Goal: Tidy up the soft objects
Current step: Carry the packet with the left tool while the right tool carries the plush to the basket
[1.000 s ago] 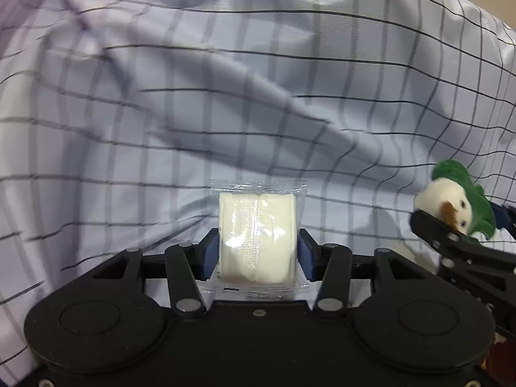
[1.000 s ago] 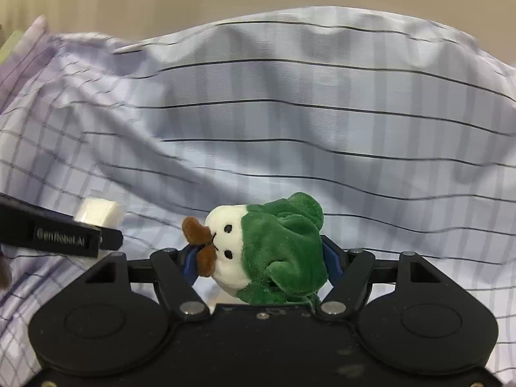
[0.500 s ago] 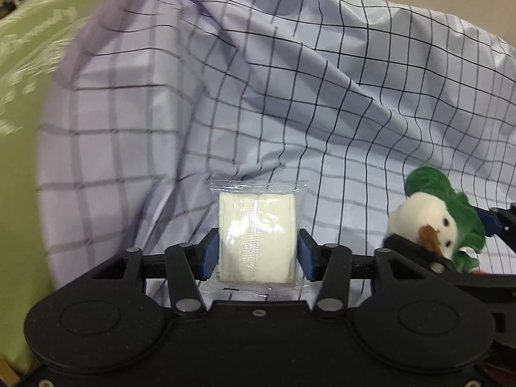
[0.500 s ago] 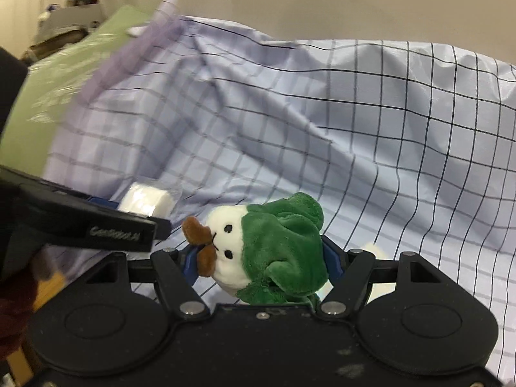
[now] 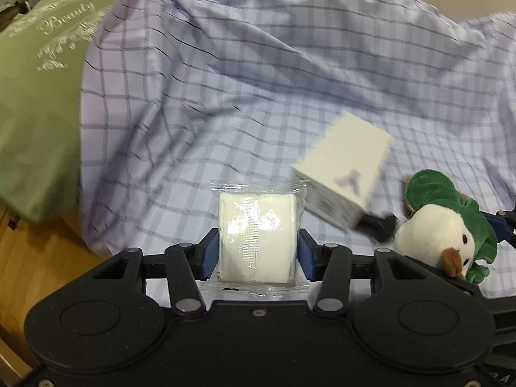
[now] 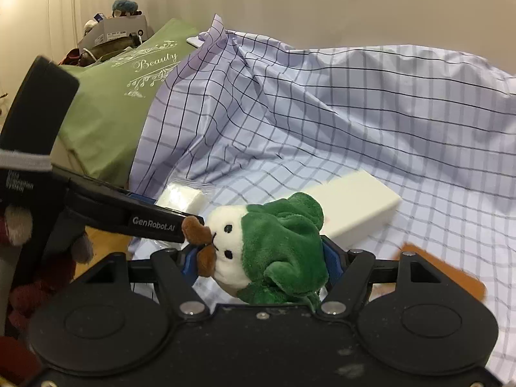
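Observation:
My left gripper [image 5: 256,253] is shut on a white pad sealed in a clear plastic packet [image 5: 257,235], held above the bed's near edge. The packet also shows in the right wrist view [image 6: 181,197]. My right gripper [image 6: 258,262] is shut on a green and white plush bird [image 6: 267,251] with a brown beak. The bird also shows at the right in the left wrist view [image 5: 448,225]. The two grippers are side by side, the left gripper's arm [image 6: 122,213] close to the bird's beak.
A checked lilac sheet [image 5: 258,80] covers the bed. A white box [image 5: 345,167] lies on it, also in the right wrist view [image 6: 354,206]. A green pillow [image 6: 119,96] lies at left, a cardboard box with clutter [image 6: 113,32] behind it. An orange item [image 6: 451,277] lies at right. Wooden floor [image 5: 29,258] is at lower left.
Both grippers have pulled back from the sheet, each still holding its object. The white box, green pillow and floor have come into view.

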The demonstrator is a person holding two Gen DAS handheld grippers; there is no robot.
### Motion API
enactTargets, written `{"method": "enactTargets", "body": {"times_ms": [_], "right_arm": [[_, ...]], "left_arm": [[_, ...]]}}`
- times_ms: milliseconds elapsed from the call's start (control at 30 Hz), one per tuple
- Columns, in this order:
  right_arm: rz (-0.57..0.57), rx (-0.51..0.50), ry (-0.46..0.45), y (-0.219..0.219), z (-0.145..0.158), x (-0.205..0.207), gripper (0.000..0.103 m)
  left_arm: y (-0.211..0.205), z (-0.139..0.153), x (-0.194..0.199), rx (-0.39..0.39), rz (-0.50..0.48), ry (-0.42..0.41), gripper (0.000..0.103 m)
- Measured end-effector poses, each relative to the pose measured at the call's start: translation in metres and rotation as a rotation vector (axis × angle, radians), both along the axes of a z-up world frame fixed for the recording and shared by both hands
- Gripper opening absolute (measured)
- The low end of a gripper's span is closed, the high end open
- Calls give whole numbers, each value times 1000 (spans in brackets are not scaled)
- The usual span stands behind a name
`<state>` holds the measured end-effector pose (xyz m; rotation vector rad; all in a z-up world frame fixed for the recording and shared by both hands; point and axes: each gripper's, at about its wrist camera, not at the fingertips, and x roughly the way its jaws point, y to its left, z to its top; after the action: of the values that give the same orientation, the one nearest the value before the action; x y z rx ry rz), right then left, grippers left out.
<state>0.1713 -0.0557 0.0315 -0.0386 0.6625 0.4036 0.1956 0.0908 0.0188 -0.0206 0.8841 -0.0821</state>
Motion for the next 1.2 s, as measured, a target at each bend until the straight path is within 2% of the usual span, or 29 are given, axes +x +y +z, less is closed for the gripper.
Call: {"method": "enactTargets", "body": {"times_ms": [200,467,633,733,1133,1200], "right_arm": [[-57,2,44,-35,-13,-56,71],[-248,36,116,-95,-29,-110,71],[-377,59,164,-127,-36,-127,71],[-414,65,180,-133,-39,-126,71],[-356,53,202,-106,-39,-112,71],[-353,48,207,-105,-40,-111,71]], "left_arm": [[-38,-9,-31,-16,-86,67,49],[-81,-22,-55,-7,-179,130,49],[-96,-34,-65,0,-220,179,49],[-101,-42,-69,-12,-234,214,49],[-94,-46,-73,-6,-220,210,50],[-92,-48,-73,-6,-218,214,54]]}}
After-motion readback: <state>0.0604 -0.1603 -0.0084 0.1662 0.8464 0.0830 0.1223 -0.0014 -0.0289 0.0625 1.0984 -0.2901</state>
